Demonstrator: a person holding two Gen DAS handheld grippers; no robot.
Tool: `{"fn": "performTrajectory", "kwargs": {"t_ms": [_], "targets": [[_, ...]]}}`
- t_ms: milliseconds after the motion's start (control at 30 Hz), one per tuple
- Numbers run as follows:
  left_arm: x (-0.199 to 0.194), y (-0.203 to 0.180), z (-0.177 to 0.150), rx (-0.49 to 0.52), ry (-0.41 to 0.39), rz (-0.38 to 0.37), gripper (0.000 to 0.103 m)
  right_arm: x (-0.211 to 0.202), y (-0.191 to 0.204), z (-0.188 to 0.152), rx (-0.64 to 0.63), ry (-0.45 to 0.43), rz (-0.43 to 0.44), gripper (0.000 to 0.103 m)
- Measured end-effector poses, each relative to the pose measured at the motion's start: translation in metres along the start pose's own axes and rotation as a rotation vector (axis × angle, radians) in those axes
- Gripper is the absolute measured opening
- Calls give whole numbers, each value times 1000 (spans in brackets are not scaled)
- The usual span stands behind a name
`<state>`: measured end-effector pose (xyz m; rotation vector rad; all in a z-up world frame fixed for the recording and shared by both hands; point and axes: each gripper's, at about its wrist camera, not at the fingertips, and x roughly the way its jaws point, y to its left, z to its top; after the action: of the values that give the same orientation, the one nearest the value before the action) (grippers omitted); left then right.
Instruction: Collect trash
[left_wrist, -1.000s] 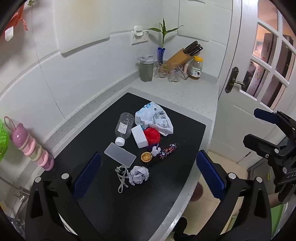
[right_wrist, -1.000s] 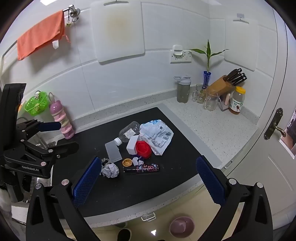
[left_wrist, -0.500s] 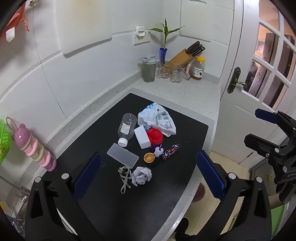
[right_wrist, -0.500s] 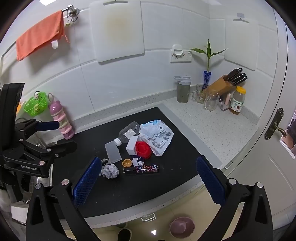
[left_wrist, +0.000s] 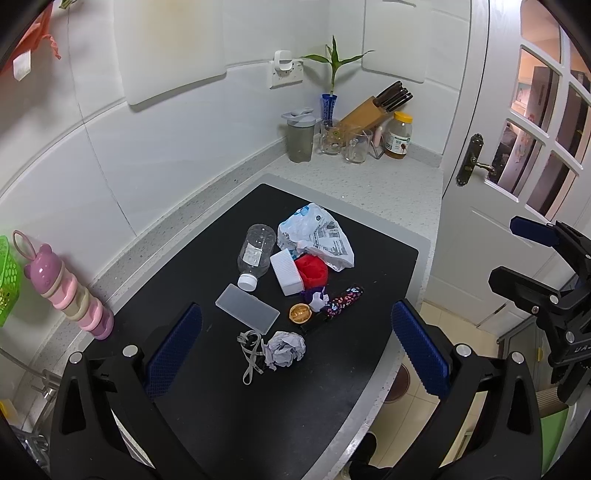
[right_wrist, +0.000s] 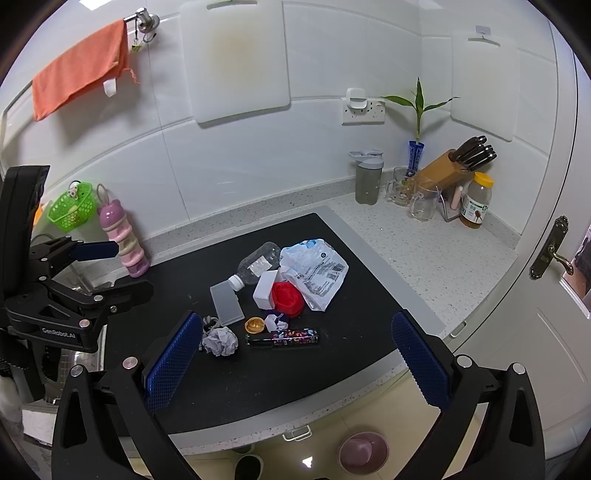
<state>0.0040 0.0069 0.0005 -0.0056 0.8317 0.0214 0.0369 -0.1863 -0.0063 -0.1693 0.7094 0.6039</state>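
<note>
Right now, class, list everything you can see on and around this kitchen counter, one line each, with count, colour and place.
mat: 1, black, on the counter
bottle: 1, clear, lying on the mat
bag: 1, white, beside the bottle
box: 1, white, mid-mat
red item: 1, against the box
flat lid: 1, frosted, near the bottle cap
paper ball: 1, white, mat front
wrapper: 1, patterned, mat front
knife block: 1, wooden, corner
jar: 1, yellow-lidded, corner
towel: 1, orange, on wall rail
left gripper: open
right gripper: open
</note>
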Motion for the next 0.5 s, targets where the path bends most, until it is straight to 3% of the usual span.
{"fn": "performTrajectory", "kwargs": {"t_ms": [500], "targets": [[0,1,0,0,4,3,100,3,1,2,0,4,2,98]]}}
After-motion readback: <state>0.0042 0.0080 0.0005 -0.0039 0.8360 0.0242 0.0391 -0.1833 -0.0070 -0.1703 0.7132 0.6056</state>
